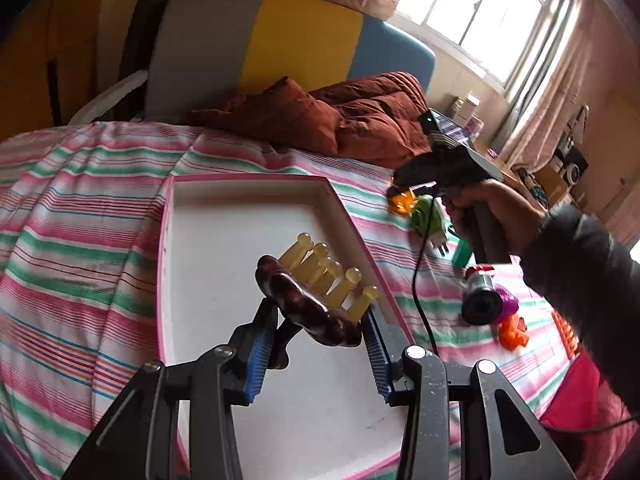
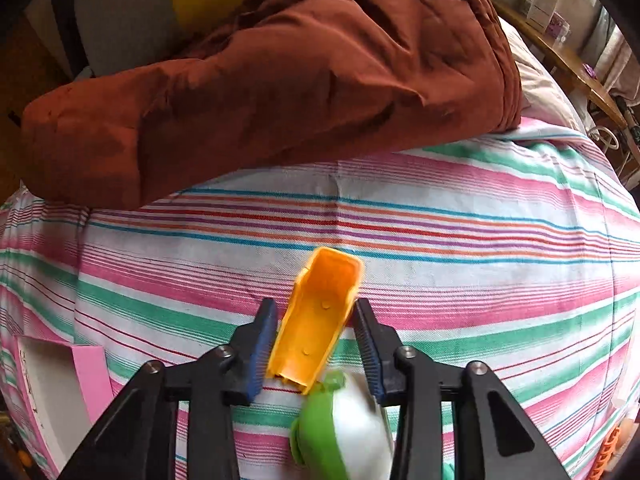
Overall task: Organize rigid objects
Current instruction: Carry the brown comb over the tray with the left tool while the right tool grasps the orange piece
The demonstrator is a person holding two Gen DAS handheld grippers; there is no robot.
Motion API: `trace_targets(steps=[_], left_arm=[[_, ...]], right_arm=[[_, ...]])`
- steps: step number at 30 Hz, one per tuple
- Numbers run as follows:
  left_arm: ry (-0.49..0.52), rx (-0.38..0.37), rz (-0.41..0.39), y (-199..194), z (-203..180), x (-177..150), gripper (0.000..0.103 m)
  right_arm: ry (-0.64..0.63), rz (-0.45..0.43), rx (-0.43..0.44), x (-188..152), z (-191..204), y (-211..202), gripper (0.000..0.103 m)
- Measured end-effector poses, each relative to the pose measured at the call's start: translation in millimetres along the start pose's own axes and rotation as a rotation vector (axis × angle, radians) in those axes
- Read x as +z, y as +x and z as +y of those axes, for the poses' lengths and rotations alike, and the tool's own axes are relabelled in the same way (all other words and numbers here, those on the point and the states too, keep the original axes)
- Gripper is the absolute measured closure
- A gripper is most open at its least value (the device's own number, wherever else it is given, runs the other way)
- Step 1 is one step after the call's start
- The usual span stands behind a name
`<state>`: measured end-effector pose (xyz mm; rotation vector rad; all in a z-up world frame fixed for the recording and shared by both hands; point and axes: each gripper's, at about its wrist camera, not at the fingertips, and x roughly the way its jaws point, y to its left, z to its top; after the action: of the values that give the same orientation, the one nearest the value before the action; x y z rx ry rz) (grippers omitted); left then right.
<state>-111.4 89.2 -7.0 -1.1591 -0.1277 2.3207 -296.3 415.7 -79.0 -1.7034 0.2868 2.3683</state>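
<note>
Left tongs (image 1: pixel 320 316): narrowed onto a dark brown plastic brush with yellow knobbed bristles (image 1: pixel 316 292), held over the white, pink-rimmed box (image 1: pixel 224 216) at frame centre.
Right tongs (image 2: pixel 316 328): closed on an orange open-topped plastic scoop (image 2: pixel 320 316) on the striped bed sheet (image 2: pixel 440 240).
Hard to make out: blurred green-and-white toy (image 2: pixel 344 428), cut off at the lower edge.
Open room: bare sheet up to the brown quilt (image 2: pixel 280 80).

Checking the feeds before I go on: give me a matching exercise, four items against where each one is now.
1. hair brush
2. orange scoop
3. pink-rimmed box
4. brown quilt

A. lying bunched at the far end of the bed
B. between the right gripper's pads
C. in the left gripper, above the box
D. open on the striped sheet

Pairs: 1-C, 2-B, 3-D, 4-A
</note>
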Motion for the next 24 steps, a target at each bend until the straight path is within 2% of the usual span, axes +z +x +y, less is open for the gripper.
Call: trace_targets(steps=[6,11,17,24], left_arm=[[-0.018,0.021,-0.003,1.2,5.6,0.6,0.059],[-0.014,0.025,0.001,-3.9,2.4,-5.4,0.059],[-0.015,0.034,-0.002,-14.6,-2.2,-14.8,0.059],[-0.035,0.045,0.005,-23.4,0.1,-24.0,0.059]], right_arm=[[-0.124,-0.086,0.003,-14.2,16.9,-21.2,0.077],[-0.225,-0.131,0.085,-46.8,28.8,-49.3,0.077],[-0.291,-0.119,0.136,-87.9,36.1,-74.1,0.077],[-0.314,-0.061,0.161,-157.2,40.9,-87.8,0.077]])
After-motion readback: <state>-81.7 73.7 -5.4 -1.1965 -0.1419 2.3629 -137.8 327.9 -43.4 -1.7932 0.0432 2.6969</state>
